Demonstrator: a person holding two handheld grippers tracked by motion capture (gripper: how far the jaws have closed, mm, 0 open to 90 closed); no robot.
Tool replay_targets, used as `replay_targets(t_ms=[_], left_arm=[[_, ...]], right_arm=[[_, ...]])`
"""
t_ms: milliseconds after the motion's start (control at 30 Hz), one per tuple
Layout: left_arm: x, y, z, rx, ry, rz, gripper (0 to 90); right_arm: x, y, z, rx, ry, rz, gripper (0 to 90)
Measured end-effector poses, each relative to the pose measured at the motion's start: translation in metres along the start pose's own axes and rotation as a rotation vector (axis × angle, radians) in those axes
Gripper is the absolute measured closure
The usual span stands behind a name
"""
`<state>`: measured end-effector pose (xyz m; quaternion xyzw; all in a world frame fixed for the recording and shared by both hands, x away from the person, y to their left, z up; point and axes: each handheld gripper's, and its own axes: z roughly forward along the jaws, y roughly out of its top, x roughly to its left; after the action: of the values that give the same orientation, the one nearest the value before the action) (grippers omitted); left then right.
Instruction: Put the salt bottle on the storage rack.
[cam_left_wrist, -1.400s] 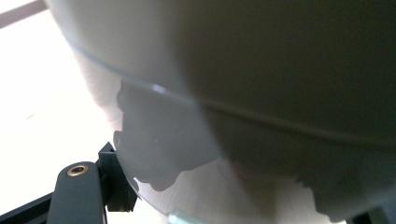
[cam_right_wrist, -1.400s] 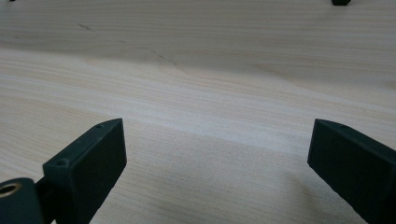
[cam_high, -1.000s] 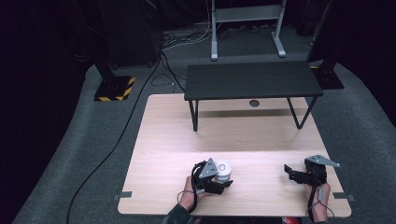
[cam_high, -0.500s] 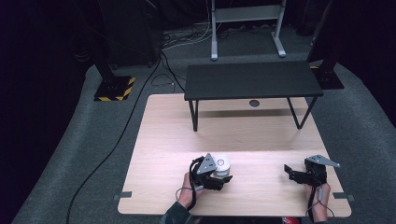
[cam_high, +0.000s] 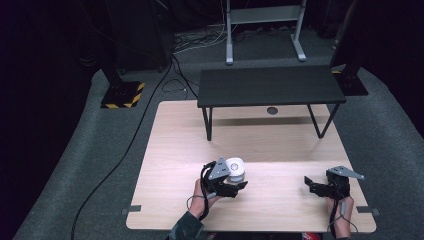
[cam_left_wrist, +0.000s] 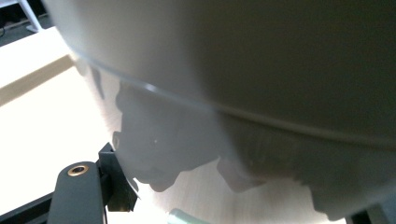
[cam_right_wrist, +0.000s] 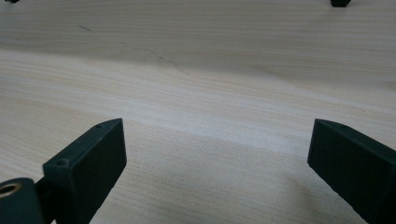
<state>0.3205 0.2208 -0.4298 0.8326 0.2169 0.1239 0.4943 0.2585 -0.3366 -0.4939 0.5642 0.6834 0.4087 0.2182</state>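
While the right gripper (cam_high: 311, 184) rested wide open at four o'clock, the left gripper (cam_high: 239, 183) apparently clasped a round white glossy cup (cam_high: 235, 168) on the pale wooden table (cam_high: 280, 145).

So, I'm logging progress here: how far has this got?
Done: the left gripper has reached the white cup. In hand: the cup sits between its jaws, right against its camera. Left: moving it anywhere; the right gripper waits open over the wooden table.

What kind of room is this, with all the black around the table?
Probably a recording studio or lab: a wooden table ringed by dark curtains, cables on grey carpet, equipment stands, and a person holding the left gripper and right gripper.
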Motion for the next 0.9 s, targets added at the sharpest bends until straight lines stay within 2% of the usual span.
replay_targets(t_ms=[433, 633, 900], left_arm=[[0.004, 0.021, -0.002, -0.004, 0.015, 0.009, 27.7], [0.007, 0.033, -0.001, 0.002, 0.03, -0.011, 27.7], [0.011, 0.048, 0.0, -0.005, 0.028, 0.01, 27.8]], right_arm=[[-0.001, 0.0, 0.0, 0.0, 0.003, 0.002, 3.5], [-0.001, 0.0, 0.0, 0.0, 0.005, 0.002, 3.5], [-0.001, 0.0, 0.0, -0.002, 0.007, 0.003, 3.5]])
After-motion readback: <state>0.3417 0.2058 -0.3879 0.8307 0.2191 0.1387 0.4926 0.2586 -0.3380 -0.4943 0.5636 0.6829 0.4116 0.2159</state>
